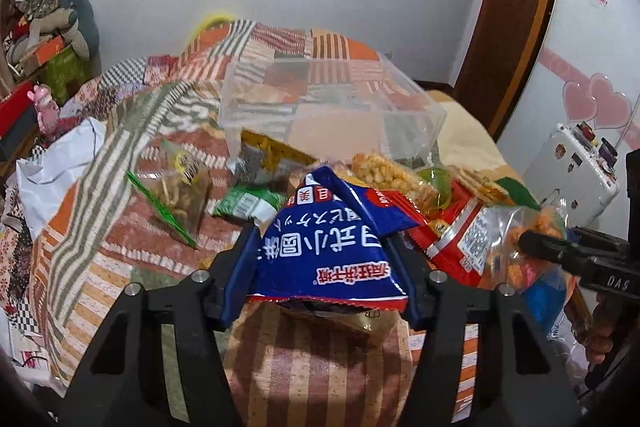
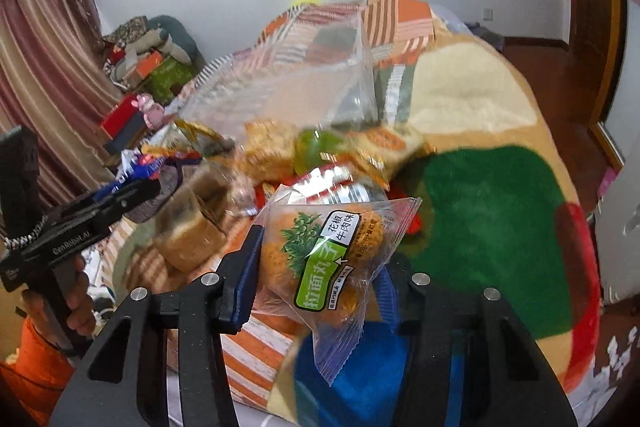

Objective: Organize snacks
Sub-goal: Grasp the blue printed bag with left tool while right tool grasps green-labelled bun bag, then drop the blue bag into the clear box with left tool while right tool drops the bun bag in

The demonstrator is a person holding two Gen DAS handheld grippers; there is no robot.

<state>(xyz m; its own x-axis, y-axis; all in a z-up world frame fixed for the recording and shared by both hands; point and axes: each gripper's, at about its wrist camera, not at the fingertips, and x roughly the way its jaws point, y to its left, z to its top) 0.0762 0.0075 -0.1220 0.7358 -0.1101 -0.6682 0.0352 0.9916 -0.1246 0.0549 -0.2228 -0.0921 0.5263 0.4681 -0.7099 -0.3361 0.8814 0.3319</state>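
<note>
You are gripping one snack bag in each gripper above the bed.

Your left gripper (image 1: 324,263) is clenching the blue biscuit packet (image 1: 324,247), lifted at 6 o'clock from the snack pile (image 1: 400,179), with the clear plastic box (image 1: 328,107) sitting beyond at 12 o'clock. Your right gripper (image 2: 320,267) is pinching the clear bag of orange balls (image 2: 332,259), hanging over the patchwork quilt (image 2: 256,351), the pile lying at 11 o'clock.

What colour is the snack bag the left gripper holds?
Blue snack bag with white writing; left wrist view.
</note>
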